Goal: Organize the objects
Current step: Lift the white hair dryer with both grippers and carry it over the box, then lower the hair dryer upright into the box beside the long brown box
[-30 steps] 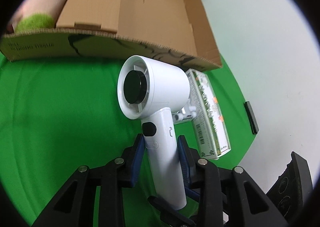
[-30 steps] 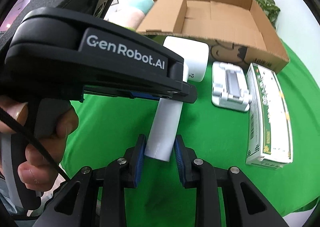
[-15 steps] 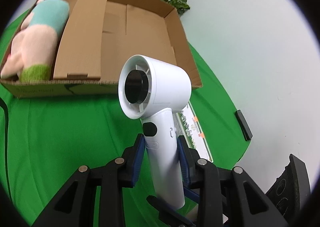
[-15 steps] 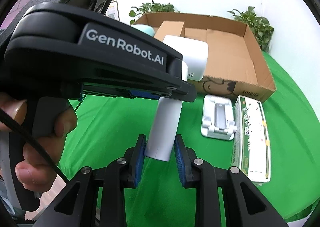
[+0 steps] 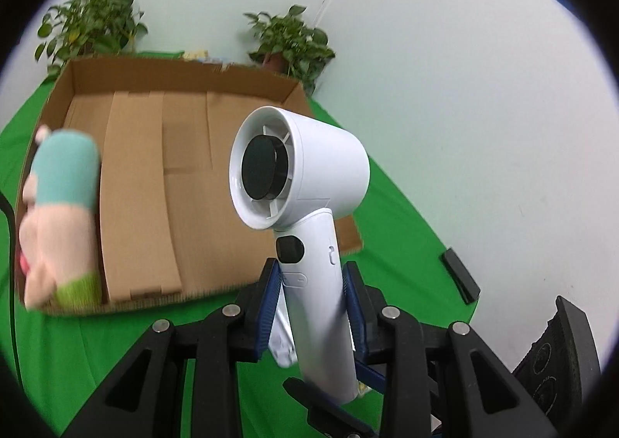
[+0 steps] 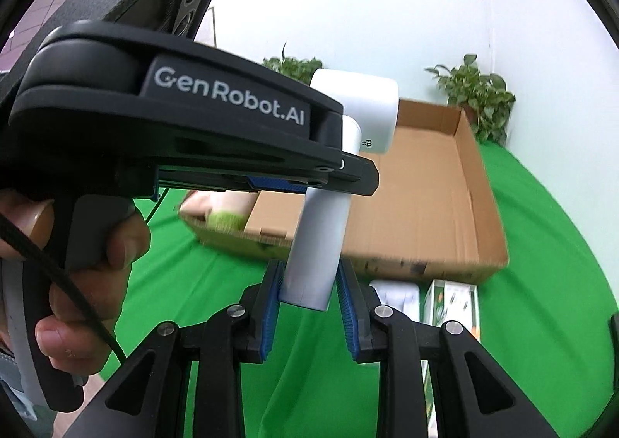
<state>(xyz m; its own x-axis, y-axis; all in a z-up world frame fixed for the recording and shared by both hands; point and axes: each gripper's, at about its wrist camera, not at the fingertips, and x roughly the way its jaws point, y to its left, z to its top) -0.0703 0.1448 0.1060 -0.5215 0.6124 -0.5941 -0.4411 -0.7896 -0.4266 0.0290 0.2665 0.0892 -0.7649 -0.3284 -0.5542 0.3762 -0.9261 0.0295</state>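
Observation:
A white hair dryer hangs in the air above the green cloth, head up, its round black-centred end facing the left wrist camera. My left gripper is shut on the upper part of its handle, just under the black button. My right gripper is shut on the bottom end of the same handle. In the right wrist view the left gripper crosses the handle side-on, held by a hand. Behind the dryer lies an open cardboard box with a plush toy at its left end.
On the green cloth in front of the box lie a white folding stand and a green-and-white carton. A black bar lies at the cloth's right edge. Two potted plants stand behind the box by the white wall.
Both grippers have risen with the hair dryer held between them. The box has sunk in both views and its floor now shows. The carton has left the left wrist view.

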